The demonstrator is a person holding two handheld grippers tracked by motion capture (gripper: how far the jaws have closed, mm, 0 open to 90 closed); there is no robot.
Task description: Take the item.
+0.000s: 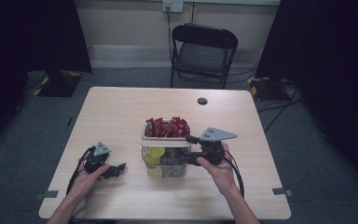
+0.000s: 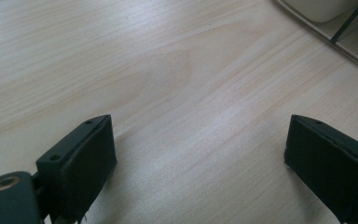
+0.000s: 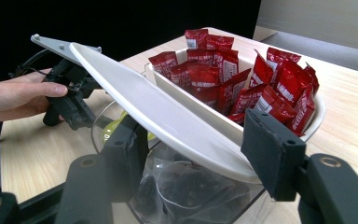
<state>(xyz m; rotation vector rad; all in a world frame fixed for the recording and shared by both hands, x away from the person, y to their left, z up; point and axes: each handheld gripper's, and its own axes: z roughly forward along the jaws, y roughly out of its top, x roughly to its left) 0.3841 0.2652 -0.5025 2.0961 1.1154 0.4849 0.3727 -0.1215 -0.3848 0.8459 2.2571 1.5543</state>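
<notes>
Right in the middle of the wooden table a clear container is standing, and the right gripper is working at its top. From the high view the person's right hand is wrapping the gripper's body, with the jaws pointing left toward the container's rim. Along the right gripper view, the two black jaws are sitting either side of the container's top corner, drawn in as narrow as they go, and they are pinching the white lid, which is tilting up at the far end and slanting down toward the camera. So the lid is not lying flat; it is leaning over the container's opening.

Just behind the lid, a white tray is sitting packed with red sachets, standing upright in rows. Under the lid, through the clear wall, a crumpled plastic bag with something dark inside is showing, and something yellow-green is lying at the left of the container.

Over on the left, the left gripper is resting low on the table, well apart from the container, with the left hand around it. In the left gripper view its jaws are standing wide apart over bare wood, nothing between them. A black folding chair is standing beyond the table's far edge.
</notes>
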